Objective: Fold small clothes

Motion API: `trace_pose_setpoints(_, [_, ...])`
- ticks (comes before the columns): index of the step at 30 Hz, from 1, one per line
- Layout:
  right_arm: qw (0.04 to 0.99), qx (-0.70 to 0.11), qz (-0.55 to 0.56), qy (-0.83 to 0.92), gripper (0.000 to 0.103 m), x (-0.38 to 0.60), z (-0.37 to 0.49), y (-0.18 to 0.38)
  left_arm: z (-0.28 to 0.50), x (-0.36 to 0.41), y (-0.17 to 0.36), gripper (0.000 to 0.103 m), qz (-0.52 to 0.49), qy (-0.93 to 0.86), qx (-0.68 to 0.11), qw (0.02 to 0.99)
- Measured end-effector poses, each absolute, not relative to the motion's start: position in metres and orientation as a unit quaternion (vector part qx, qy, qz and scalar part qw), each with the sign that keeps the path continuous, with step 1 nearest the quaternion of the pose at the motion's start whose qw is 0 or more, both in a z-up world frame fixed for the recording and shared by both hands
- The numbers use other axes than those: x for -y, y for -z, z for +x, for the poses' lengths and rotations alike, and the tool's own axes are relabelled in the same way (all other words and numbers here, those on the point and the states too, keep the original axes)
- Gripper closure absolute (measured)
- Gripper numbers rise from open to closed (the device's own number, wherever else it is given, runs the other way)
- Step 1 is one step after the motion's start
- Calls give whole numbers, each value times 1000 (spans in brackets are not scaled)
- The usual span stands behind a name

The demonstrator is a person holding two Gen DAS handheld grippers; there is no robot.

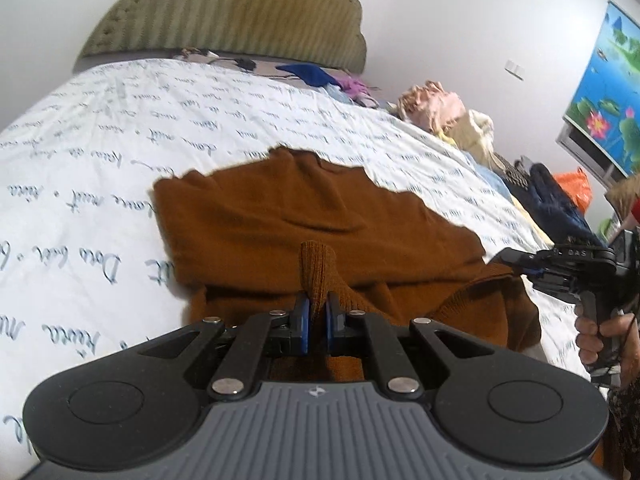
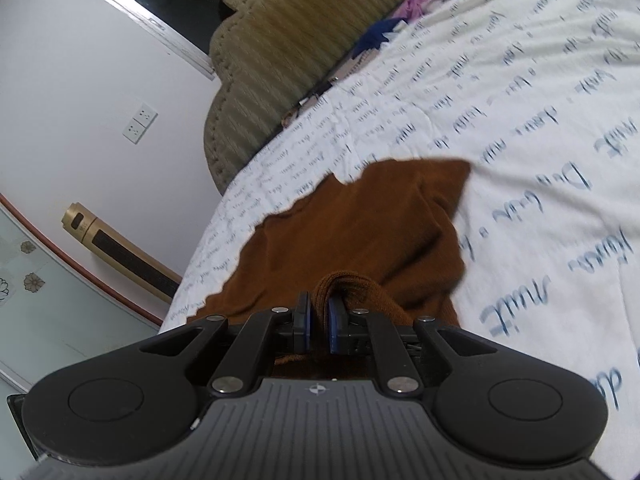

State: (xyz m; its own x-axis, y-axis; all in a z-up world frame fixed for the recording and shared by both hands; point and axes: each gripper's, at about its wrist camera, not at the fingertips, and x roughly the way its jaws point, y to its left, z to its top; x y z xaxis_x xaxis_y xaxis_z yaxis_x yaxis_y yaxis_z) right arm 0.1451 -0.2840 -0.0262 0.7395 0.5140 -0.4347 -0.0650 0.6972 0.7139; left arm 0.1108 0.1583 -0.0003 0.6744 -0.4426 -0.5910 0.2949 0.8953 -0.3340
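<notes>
Brown sweater (image 1: 320, 216) is lying on the bed sheet (image 1: 100, 152), long axis probably running away toward the headboard (image 1: 224, 12). Left gripper (image 1: 317, 316) and right gripper (image 2: 319, 320) are both reaching forward low, jaws pinching its near ribbed edge.

One brown garment (image 1: 320, 216) is lying on one printed sheet (image 1: 100, 152). Two grippers are showing: the left (image 1: 317, 304) and the right (image 1: 508, 258), each pinching a fold of that garment. One headboard (image 1: 224, 12) is standing behind. One double wall socket (image 2: 139, 121) and one gold cylinder (image 2: 120, 250) are showing too.
</notes>
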Motion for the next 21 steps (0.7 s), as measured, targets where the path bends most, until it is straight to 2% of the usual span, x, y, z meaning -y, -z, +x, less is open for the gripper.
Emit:
trace_pose_setpoints(16, [874,-309,327,-183,89,277,184,-1,143,-167,2,95,-125,182,-354,909])
trace_pose_setpoints(18, [873,-319,316,-190,86,278,186,1,143,-168,3,95,-129,182,-354,908])
trace_pose_setpoints(20, [869,-347,290,-199,74,277,189,6,141,-167,3,95,-128,183,-353,909])
trace_pose_setpoints(21, [864,-365,281,-204,74,276,191,11,139,-167,4,95,-127,182,-352,909])
